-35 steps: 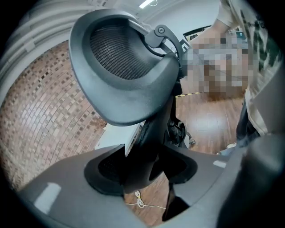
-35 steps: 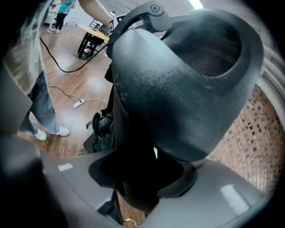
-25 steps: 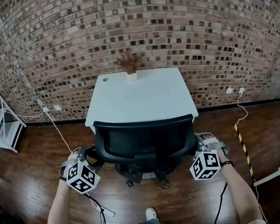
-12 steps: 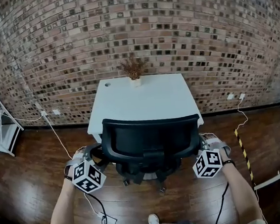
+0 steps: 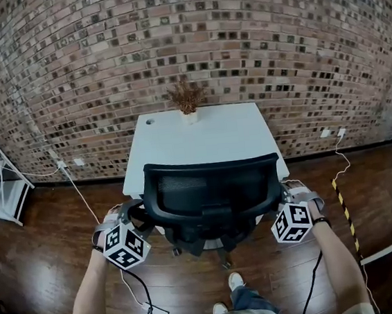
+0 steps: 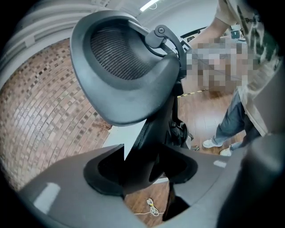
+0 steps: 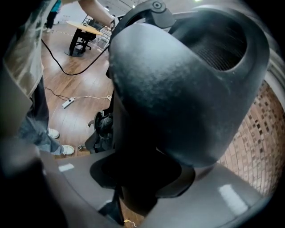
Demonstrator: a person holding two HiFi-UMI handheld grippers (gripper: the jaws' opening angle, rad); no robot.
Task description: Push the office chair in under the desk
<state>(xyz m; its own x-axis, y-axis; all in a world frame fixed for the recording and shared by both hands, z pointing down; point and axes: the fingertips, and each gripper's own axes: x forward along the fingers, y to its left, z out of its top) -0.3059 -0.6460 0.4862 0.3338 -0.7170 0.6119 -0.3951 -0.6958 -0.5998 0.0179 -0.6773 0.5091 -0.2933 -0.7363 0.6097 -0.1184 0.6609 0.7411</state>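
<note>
Office chair (image 5: 214, 193) sits between the 2 tools, backrest toward the person, seat nosing at the near edge of the white worktop (image 5: 201, 138) just ahead of them. I'd call it about halfway home. The seat seems partly under, but the backrest and base stand clear on the wood floor (image 5: 44, 238), so a good shove forward is left. Left tool (image 6: 140, 171) is pinching the chair's arm support, and right tool (image 7: 142, 178) is clamped likewise on the opposite arm. A small potted plant (image 5: 187, 98) waits far beyond both.

A brick wall (image 5: 183, 35) rises behind a glossy dark wood floor (image 5: 39, 253), white shelving (image 5: 5, 197) at left.
</note>
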